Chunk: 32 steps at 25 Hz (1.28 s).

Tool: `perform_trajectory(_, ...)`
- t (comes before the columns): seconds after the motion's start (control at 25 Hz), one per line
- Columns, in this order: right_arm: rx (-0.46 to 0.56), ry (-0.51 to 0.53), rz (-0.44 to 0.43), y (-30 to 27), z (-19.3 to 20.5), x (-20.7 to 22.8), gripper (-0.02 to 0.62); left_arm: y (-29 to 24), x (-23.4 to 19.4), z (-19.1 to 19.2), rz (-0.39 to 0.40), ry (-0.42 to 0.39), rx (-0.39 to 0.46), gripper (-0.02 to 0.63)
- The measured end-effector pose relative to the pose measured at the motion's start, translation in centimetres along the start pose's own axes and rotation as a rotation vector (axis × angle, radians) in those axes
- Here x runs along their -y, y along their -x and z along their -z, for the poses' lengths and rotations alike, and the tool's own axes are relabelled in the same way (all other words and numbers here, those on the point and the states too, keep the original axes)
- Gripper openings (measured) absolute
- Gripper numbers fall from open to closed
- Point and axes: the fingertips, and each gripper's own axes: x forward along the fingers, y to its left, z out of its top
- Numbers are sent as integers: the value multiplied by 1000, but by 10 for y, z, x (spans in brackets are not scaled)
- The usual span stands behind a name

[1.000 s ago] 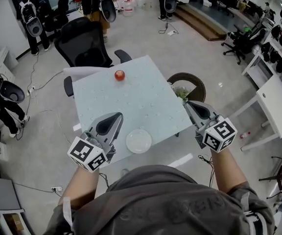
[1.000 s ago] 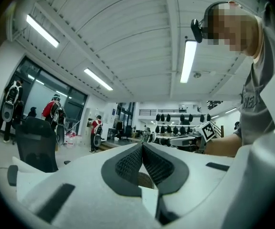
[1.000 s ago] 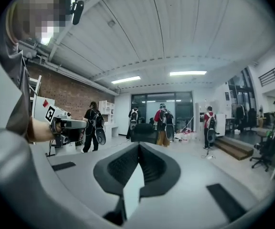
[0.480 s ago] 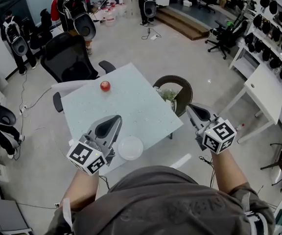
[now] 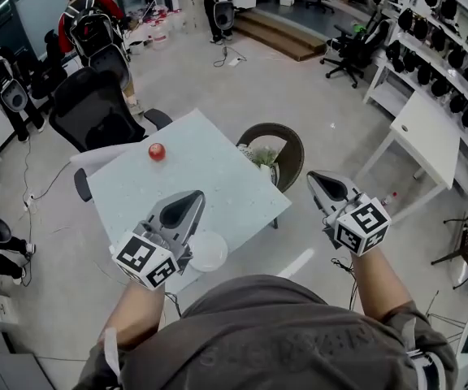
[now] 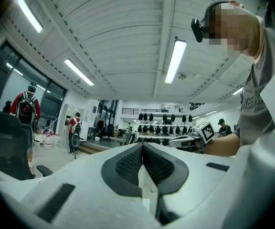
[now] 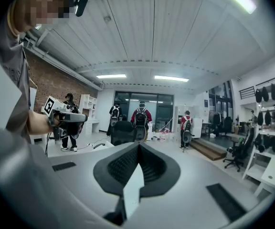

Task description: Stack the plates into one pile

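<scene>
A white plate (image 5: 210, 252) lies at the near edge of the pale table (image 5: 218, 177), partly hidden behind my left gripper (image 5: 190, 203). That gripper hangs over the table's near part, just left of the plate, its jaws shut with nothing between them; its own view shows the pads (image 6: 130, 163) meeting. My right gripper (image 5: 318, 182) is held level over the floor, off the table's right side and apart from the plate. It is shut and empty, and its pads (image 7: 149, 168) are pressed together in the right gripper view. I see no other plate.
A red apple (image 5: 157, 151) sits near the table's far side. A round dark stand with a plant (image 5: 271, 148) stands at the table's right corner. A black office chair (image 5: 96, 108) is behind the table, a white desk (image 5: 417, 128) at the right. Several people stand far off.
In the head view the table, plate and apple have slid left and away from my right gripper. Both grippers stay shut and keep their places in the picture.
</scene>
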Motion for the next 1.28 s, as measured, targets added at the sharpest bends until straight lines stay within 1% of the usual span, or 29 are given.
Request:
perform_trajectory(0.32, 0, 0, 8, 7, 2, 9, -8, -13, 7, 2, 18, 0, -9, 6)
perform_trajectory(0.56, 7, 25, 7, 5, 0, 8, -9, -14, 3, 3, 14, 5, -11, 6)
perform_trajectory(1.28, 1, 26, -4, -1, -2, 10, -9, -15, 0, 3, 3, 12, -13, 6)
